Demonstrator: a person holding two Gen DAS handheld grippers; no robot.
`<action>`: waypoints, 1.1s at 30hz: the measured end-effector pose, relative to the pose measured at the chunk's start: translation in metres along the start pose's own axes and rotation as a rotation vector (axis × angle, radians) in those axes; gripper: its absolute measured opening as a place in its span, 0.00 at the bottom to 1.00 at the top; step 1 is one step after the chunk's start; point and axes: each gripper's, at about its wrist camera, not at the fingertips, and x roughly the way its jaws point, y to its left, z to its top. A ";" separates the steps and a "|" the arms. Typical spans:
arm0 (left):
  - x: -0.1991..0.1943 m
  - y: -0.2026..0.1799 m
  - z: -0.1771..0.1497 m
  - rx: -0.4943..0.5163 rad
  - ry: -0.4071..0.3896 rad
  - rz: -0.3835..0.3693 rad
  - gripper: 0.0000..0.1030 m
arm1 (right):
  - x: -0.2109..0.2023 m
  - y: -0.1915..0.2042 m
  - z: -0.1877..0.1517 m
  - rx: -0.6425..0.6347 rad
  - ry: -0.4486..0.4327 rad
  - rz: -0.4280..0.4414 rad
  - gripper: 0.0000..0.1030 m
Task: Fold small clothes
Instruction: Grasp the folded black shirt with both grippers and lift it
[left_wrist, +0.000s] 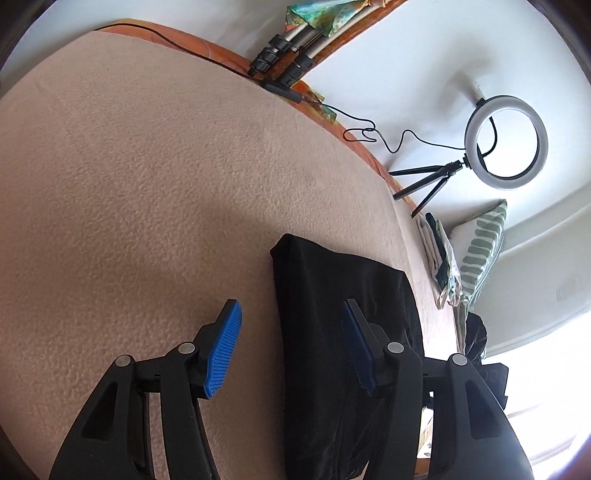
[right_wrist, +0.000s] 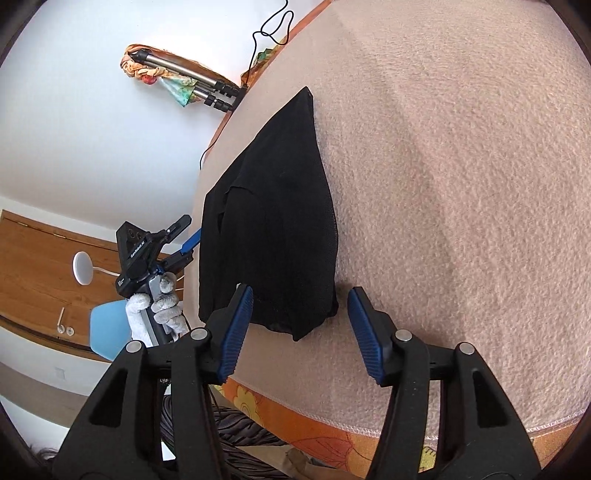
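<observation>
Right now my left gripper (left_wrist: 291, 341) has its fingers (left_wrist: 223, 350) spread wide with nothing between them, one pad over the beige blanket (left_wrist: 147, 192) and the other over the black garment (left_wrist: 332, 314). My right gripper (right_wrist: 301, 332) is spread too, empty, its fingers (right_wrist: 236, 332) on either side of the garment's near corner. The garment lies folded flat on the blanket, close to the bed's edge. Farther out I see a ring light (left_wrist: 506, 142) on a small tripod, a striped pillow (left_wrist: 484, 247), and a stack of folded clothes (left_wrist: 441, 258).
</observation>
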 end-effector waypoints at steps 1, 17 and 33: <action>0.004 -0.001 0.002 0.002 0.003 0.002 0.53 | 0.003 0.001 0.002 0.005 0.003 0.009 0.53; 0.044 -0.027 0.019 0.094 0.007 -0.034 0.42 | 0.032 0.013 0.017 0.011 -0.002 0.034 0.43; 0.028 -0.084 0.003 0.379 -0.149 0.163 0.04 | 0.033 0.066 0.016 -0.253 -0.062 -0.293 0.08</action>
